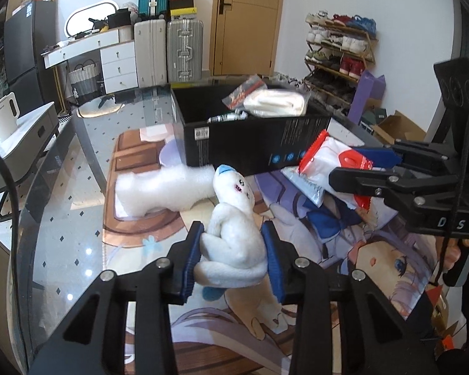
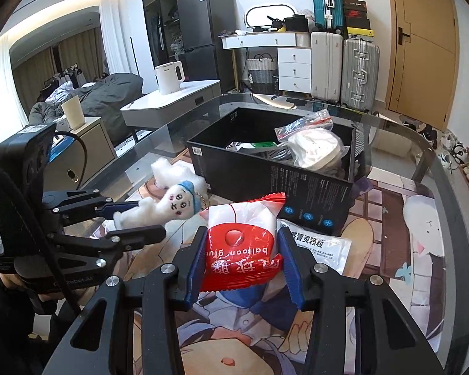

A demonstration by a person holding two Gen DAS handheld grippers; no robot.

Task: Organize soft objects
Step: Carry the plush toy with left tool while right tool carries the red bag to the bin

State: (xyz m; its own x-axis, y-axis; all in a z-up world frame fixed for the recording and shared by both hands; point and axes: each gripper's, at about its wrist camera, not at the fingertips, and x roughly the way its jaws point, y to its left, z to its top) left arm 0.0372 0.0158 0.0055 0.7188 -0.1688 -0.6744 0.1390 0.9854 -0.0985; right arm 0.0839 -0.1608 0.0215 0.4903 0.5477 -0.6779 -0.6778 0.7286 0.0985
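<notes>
My left gripper (image 1: 233, 234) is shut on a small white plush doll with a blue cap (image 1: 234, 218), held above the glass table; the doll also shows in the right wrist view (image 2: 168, 204). My right gripper (image 2: 240, 247) is shut on a red and white plastic packet (image 2: 242, 240), which also shows in the left wrist view (image 1: 334, 159). A black open box (image 2: 275, 168) stands just beyond both, holding a bagged white item (image 2: 315, 147) and other things. A white fluffy piece (image 1: 162, 190) lies left of the box.
A flat white sachet (image 2: 325, 247) lies on the table under the packet. The glass table (image 2: 422, 162) covers an anime-print mat. Beyond it are suitcases, a white dresser, a shoe rack (image 1: 340, 50) and a side cabinet with a kettle (image 2: 170, 76).
</notes>
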